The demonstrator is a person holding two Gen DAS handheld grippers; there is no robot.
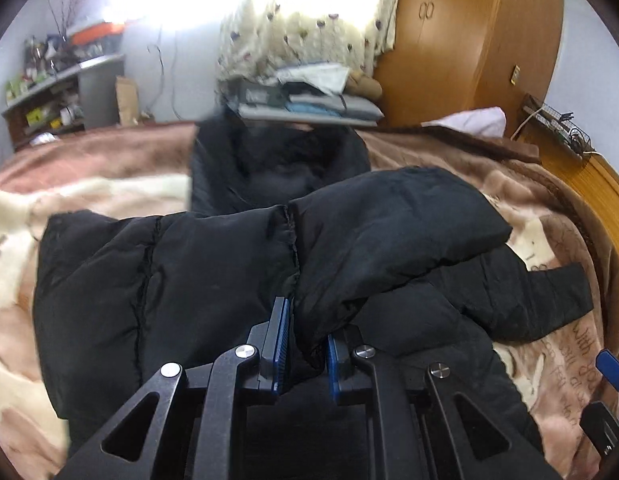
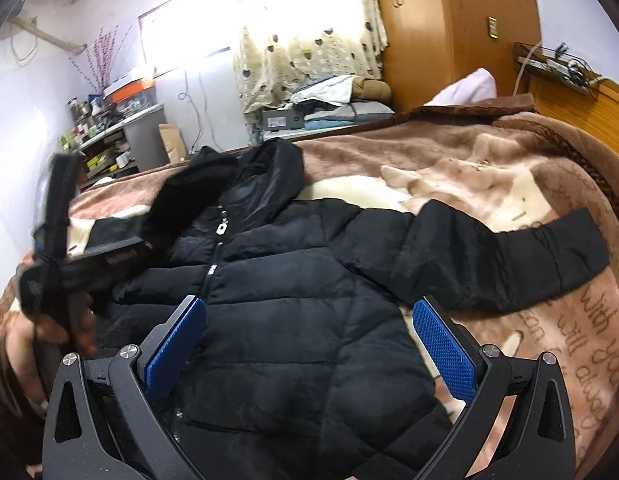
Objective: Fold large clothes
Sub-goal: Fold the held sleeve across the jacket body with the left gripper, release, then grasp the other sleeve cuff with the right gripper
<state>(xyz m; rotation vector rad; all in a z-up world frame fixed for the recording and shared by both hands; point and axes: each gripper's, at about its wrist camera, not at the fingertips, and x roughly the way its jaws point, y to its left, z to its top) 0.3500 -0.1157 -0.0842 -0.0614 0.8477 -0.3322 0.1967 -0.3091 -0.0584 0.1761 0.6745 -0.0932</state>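
Observation:
A black hooded puffer jacket [image 2: 293, 280] lies front up on the bed, zip closed, hood [image 2: 269, 168] toward the far edge. My left gripper [image 1: 307, 332] is shut on a fold of its left sleeve [image 1: 349, 248], which is lifted and drawn across the jacket's body. In the right wrist view a hand [image 2: 77, 328] carries that tool at the left, blurred. My right gripper [image 2: 309, 304] hovers open over the jacket's lower front, with nothing between its blue pads [image 2: 445, 352]. The other sleeve [image 2: 509, 256] lies stretched out flat to the right.
A brown and cream blanket [image 2: 489, 184] with printed words covers the bed. Beyond it stand folded clothes [image 1: 309, 100] under a curtain, a wooden wardrobe [image 2: 449, 20], a cluttered shelf [image 2: 105, 128] at the left and a pink pillow [image 2: 469, 88] by the headboard.

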